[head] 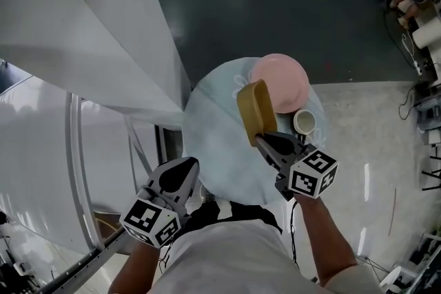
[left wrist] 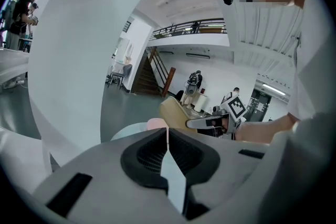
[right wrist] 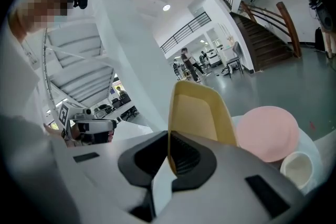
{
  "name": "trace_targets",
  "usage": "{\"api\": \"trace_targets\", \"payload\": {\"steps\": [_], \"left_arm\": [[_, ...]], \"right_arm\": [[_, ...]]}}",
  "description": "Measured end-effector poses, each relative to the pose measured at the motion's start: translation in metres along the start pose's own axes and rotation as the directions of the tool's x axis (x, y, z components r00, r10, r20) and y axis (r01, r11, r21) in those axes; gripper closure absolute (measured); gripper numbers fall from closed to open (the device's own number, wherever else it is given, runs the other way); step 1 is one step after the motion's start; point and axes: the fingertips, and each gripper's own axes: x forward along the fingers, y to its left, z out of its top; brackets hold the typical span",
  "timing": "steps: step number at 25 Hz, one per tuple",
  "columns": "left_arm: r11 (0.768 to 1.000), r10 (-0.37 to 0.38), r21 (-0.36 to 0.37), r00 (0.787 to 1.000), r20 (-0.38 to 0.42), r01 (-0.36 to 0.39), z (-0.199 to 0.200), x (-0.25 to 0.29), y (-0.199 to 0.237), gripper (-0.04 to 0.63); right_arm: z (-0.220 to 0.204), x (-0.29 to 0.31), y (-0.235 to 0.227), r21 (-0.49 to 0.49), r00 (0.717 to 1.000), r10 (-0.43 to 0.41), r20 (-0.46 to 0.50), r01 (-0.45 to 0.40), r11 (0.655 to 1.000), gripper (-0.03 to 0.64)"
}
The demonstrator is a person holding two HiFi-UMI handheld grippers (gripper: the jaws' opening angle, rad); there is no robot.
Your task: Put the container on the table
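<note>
Off the round worktop (head: 220, 148) with its pale blue cloth, at its near left edge, the left tool (head: 186, 167) hangs with its jaws pressed together and nothing between them. It points toward the worktop but plays no part in the hold.

Over the worktop's right half, the right tool (head: 266, 142) is clamped on the near short end of a mustard-yellow oblong plastic container (head: 255, 109). One jaw sits inside the wall and one outside. The container's long axis runs straight on from the jaws, away from the person and toward a round pink plate (head: 284, 81) at the worktop's far side. It appears to be carried above the cloth, though I cannot tell whether any edge touches.

A small white cup (head: 304, 122) stands just right of the container, near the worktop's right rim. Bare cloth lies to the container's left, so lowering it there looks safest.
</note>
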Motion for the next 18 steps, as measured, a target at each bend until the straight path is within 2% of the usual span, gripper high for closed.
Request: {"api": "trace_targets", "payload": {"steps": [8,18], "left_arm": [[0.997,0.081,-0.015,0.997,-0.002,-0.081,0.005,0.015,0.022,0.565],[0.988,0.139,-0.063,0.990,-0.027,-0.141,-0.012,0.032,0.053,0.565]], "right_arm": [[0.001,0.062,-0.040,-0.018,0.996,0.042,-0.077,-0.044,0.999,0.586],[-0.021,0.126,-0.081,-0.073,0.981,0.009,-0.195,-0.024,0.997,0.586]]}}
